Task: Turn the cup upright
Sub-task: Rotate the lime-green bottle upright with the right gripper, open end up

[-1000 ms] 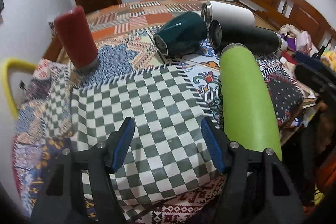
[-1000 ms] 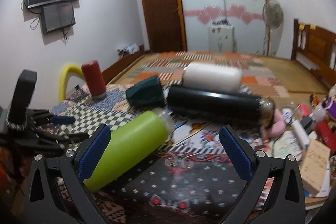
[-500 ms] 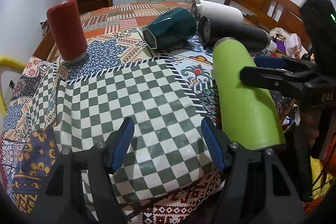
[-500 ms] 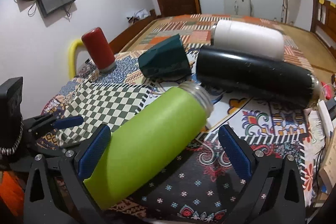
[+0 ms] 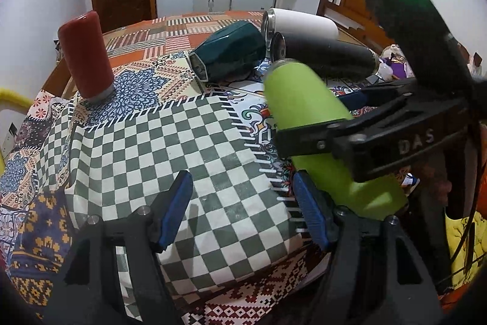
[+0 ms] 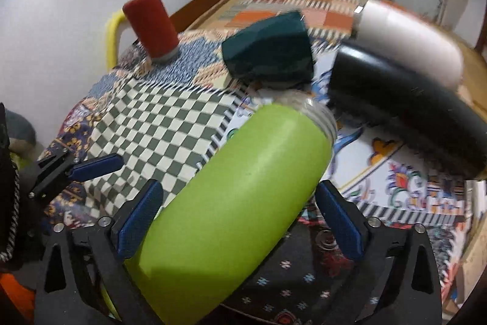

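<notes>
A lime-green cup [image 6: 237, 203] lies on its side on the patterned cloth, its open mouth pointing away; it also shows in the left wrist view [image 5: 307, 118]. My right gripper [image 6: 240, 215] is open, its blue pads on either side of the green cup's body, not closed on it. My left gripper [image 5: 243, 212] is open and empty over the green-and-white checkered cloth [image 5: 170, 160], left of the cup.
A red cup [image 5: 86, 54] stands upside down at the back left. A dark teal cup [image 5: 228, 54], a black bottle [image 5: 325, 55] and a white bottle [image 5: 301, 25] lie on their sides behind the green cup. The table edge runs just below my left gripper.
My right gripper has moved forward and down until its fingers straddle the green cup. My left gripper has stayed over the checkered cloth.
</notes>
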